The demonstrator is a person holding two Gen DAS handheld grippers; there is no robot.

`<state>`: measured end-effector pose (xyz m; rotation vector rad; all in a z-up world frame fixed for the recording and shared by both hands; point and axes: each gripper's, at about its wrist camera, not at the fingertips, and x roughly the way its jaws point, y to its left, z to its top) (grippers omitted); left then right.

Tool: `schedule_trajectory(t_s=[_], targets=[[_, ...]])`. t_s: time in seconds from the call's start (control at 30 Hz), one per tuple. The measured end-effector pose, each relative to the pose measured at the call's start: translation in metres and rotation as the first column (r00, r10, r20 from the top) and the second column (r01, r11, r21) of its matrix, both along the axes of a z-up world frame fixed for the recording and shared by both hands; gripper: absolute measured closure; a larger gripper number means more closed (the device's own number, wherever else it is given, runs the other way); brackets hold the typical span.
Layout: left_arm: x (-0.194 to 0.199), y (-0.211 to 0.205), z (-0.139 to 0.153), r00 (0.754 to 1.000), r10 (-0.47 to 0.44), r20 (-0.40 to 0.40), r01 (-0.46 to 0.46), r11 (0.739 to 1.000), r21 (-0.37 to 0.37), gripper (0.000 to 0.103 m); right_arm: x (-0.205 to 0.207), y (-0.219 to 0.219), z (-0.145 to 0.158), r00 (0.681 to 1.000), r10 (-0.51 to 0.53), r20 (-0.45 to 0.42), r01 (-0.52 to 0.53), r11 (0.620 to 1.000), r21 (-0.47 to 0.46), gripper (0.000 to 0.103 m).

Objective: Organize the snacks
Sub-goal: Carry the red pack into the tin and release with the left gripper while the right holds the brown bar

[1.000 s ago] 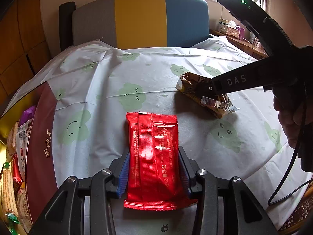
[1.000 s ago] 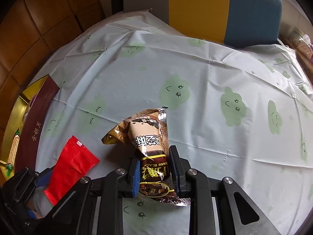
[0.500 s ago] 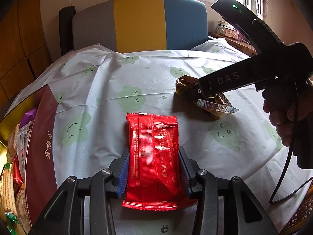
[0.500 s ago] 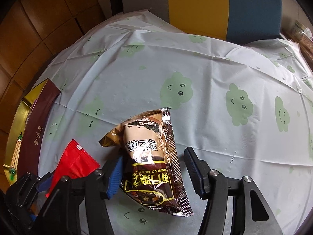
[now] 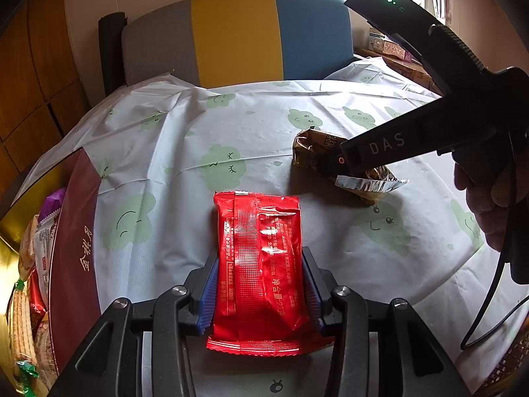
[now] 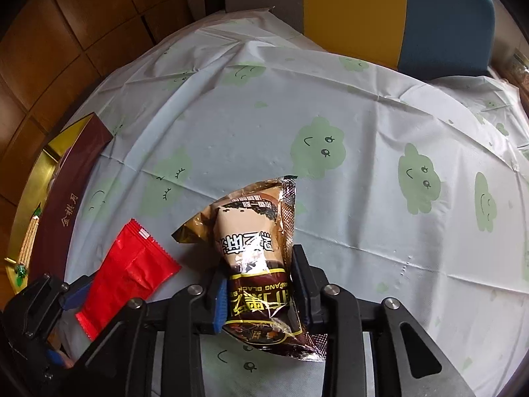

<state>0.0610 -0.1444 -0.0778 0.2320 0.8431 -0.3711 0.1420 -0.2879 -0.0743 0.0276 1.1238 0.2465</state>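
Your table wears a thin, creased plastic tablecloth (image 6: pixel 330 106) printed with green cloud faces, a grey, yellow and blue chair (image 5: pixel 238 36) behind it. Your left gripper (image 5: pixel 259 284) is clamped on a flat, glossy red snack packet (image 5: pixel 259 258) lying on the cloth. Your right gripper (image 6: pixel 256 291) has just been closing — its jaws now pinch a crinkly brown foil snack bag (image 6: pixel 254 241) at the waist. At the left edge, a maroon-walled gift box (image 5: pixel 74 264) holds assorted wrapped snacks.

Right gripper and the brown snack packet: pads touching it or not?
Touching. The right wrist view shows the right gripper, whose jaws have just been closing, with both blue pads pressed against the brown snack packet, pinching its waist.
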Motion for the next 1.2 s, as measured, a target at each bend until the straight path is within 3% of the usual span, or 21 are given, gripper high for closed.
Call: schedule_trajectory(t_s=[0.33, 0.67, 1.2], targets=[[-0.013, 0.001, 0.004, 1.000, -0.024, -0.018, 0.024, 1.000, 0.019, 0.059, -0.003, 0.005, 0.000, 1.000, 0.021, 0.022, -0.021, 0.999, -0.030, 0.067], [-0.028, 0.002, 0.014, 0.999, -0.052, 0.000, 0.052, 0.999, 0.016, 0.059, -0.003, 0.010, -0.001, 0.999, 0.037, 0.038, -0.035, 0.998, -0.061, 0.069], [-0.046, 0.021, 0.058, 0.999, -0.029, 0.036, 0.030, 0.999, -0.029, 0.059, -0.009, 0.012, -0.002, 0.997, 0.037, 0.064, -0.032, 0.997, -0.074, 0.069]])
